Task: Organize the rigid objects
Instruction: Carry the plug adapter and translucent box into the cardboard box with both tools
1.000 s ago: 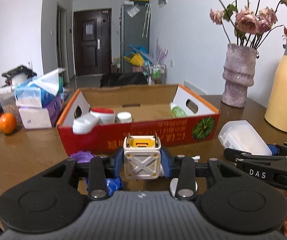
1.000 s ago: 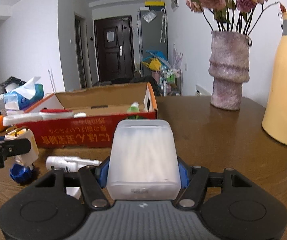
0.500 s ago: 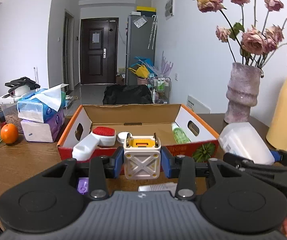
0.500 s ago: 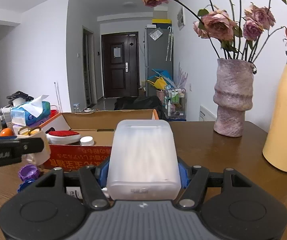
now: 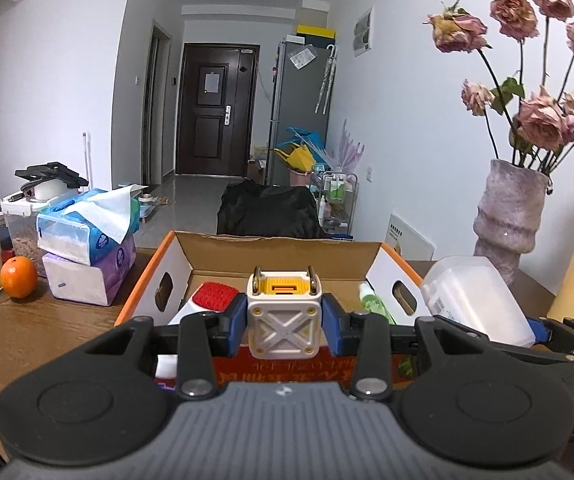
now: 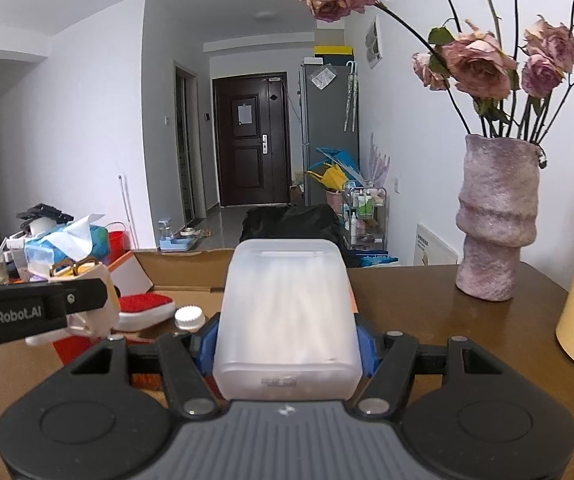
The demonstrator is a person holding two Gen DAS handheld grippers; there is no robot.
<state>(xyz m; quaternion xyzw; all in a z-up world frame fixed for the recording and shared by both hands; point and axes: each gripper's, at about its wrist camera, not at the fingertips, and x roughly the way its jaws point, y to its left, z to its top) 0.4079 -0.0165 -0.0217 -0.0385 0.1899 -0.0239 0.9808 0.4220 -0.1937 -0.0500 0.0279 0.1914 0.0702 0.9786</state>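
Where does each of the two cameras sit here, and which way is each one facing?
Left wrist: on the left gripper, facing forward along its fingers over the cardboard box toward the hallway door; its own jaws grip a white cube charger, and the right gripper shows at right.
Right wrist: on the right gripper, facing the same way; its jaws grip a translucent plastic box, and the left gripper enters from the left.
Shared: cardboard box, vase, tissue packs, door.

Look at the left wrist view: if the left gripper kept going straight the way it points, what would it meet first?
Probably the open cardboard box: the left gripper, shut on the white cube charger, aims slightly downward over the near wall into its interior. Depth is uncertain, so it may reach the floor or far wall.
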